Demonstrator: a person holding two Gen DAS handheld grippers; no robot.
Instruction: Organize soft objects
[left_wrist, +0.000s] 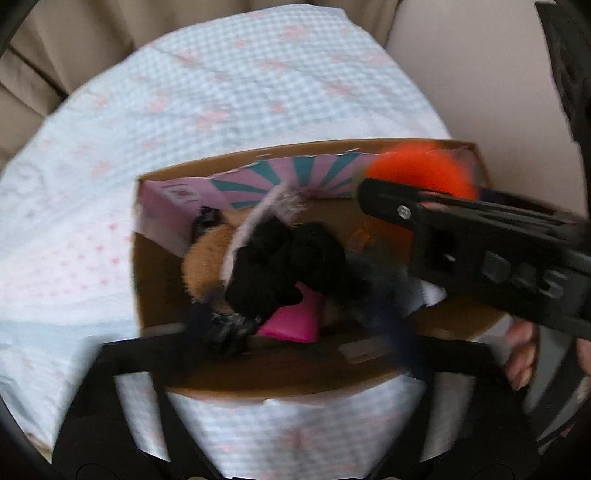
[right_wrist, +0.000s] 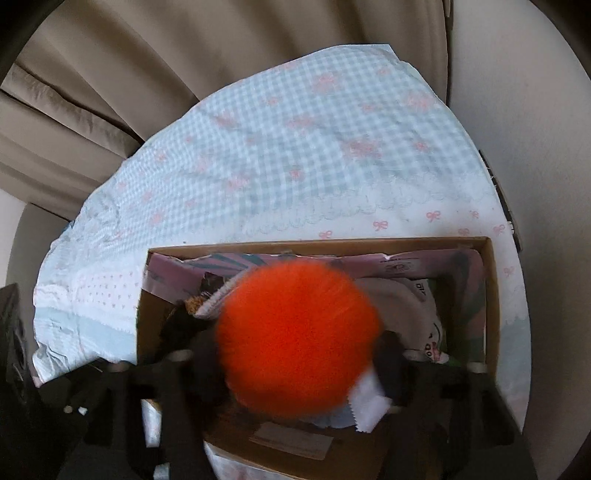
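An open cardboard box (left_wrist: 147, 295) (right_wrist: 493, 314) sits on a checked cloth. Inside lie a black soft bundle (left_wrist: 280, 266), a brown plush (left_wrist: 207, 258), a bright pink piece (left_wrist: 295, 321) and a pale fuzzy strip (left_wrist: 255, 218). My left gripper (left_wrist: 295, 354) hangs over the box's near edge, open wide, nothing between its fingers. An orange fluffy ball (right_wrist: 295, 332) (left_wrist: 421, 170) is over the box between the spread fingers of my right gripper (right_wrist: 295, 373); the pads do not seem to press on it. The right gripper's finger (left_wrist: 391, 206) crosses the left wrist view.
A blue gingham cloth with pink bows (left_wrist: 221, 92) (right_wrist: 314, 155) covers the surface around the box. Beige cushions (right_wrist: 110, 74) rise behind it. A pink and teal printed card (left_wrist: 295, 173) lines the box's far wall. A person's hand (left_wrist: 521, 354) shows at the right.
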